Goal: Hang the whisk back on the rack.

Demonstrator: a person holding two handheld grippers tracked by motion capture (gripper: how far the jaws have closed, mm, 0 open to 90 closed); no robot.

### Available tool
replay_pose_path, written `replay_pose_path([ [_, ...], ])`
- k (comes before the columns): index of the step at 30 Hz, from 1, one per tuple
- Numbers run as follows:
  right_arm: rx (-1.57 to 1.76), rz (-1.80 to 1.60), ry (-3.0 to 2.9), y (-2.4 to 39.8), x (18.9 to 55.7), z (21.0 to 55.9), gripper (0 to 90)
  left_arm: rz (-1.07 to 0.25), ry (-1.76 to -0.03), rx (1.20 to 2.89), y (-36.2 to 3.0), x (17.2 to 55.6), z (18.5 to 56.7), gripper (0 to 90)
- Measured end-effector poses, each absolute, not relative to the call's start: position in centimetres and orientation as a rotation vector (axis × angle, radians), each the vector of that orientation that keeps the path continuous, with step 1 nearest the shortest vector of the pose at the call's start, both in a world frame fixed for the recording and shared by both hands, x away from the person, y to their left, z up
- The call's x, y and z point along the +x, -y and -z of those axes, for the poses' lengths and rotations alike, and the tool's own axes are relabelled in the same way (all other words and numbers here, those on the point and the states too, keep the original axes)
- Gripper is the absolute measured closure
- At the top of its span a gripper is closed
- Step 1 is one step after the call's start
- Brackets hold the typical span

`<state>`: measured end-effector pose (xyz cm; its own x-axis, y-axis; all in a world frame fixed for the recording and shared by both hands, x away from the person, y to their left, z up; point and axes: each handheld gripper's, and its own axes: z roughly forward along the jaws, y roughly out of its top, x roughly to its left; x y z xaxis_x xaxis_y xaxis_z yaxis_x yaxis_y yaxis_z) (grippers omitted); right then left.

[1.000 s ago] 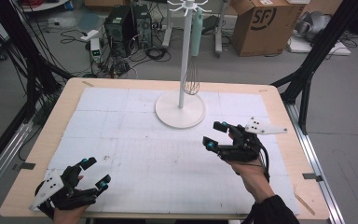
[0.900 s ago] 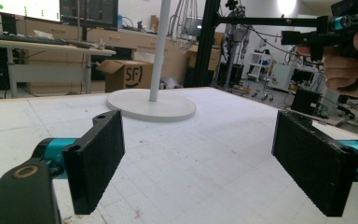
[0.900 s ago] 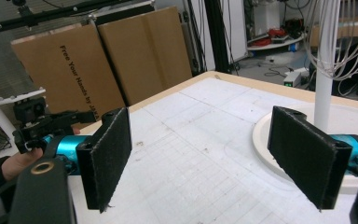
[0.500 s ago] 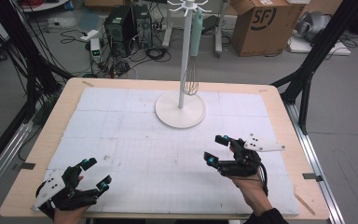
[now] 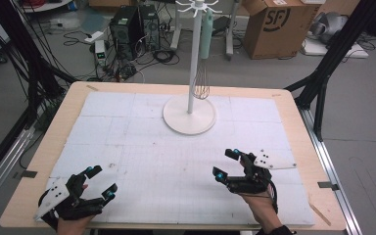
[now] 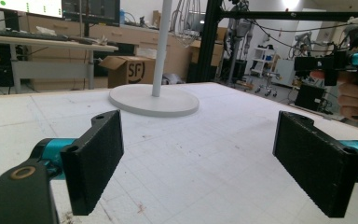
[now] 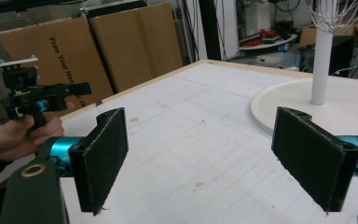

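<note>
**Inspector:** Start with the right gripper [image 5: 226, 163].

**Assistant:** Low over the white foam mat [image 5: 142, 147], at about four o'clock on the table [image 5: 73, 93]. Its jaws have just been opening and stand spread wide with nothing between them; in the right gripper view the pads [image 7: 103, 156] frame bare mat.

**Inspector:** And the left gripper [image 5: 101, 180]?

**Assistant:** At about seven o'clock, near the front edge, held in a hand [image 5: 71, 225]. Its jaws are likewise spread, empty, with bare mat between the pads [image 6: 95, 158].

**Inspector:** Nearest object?

**Assistant:** The white stand [image 5: 190, 115], at twelve o'clock on the mat, well apart from both grippers. Its round base rests flat and its pole rises upright. A whisk [image 5: 202, 78] with a pale green handle hangs from the hooks at the top, just beside the pole, its wire head clear of the base.

**Inspector:** Surroundings?

**Assistant:** A cardboard box [image 5: 274, 24] stands on the floor beyond the table, at about one o'clock.
</note>
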<state>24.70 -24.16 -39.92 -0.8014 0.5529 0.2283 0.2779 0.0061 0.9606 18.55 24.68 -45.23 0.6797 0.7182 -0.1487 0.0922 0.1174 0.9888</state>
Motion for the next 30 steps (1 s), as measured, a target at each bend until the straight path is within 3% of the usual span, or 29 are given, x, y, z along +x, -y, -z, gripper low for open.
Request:
replay_pose_path([
  [17, 0.906, -1.915, -2.041, 24.3, 24.4, 42.2, 17.4, -0.530, -0.746, 1.409, -24.8, 18.7, 45.5, 16.6],
  [30, 0.896, -1.912, -2.038, 24.2, 24.3, 42.2, 15.7, -0.526, -0.752, 1.417, -24.8, 19.1, 45.6, 16.4],
])
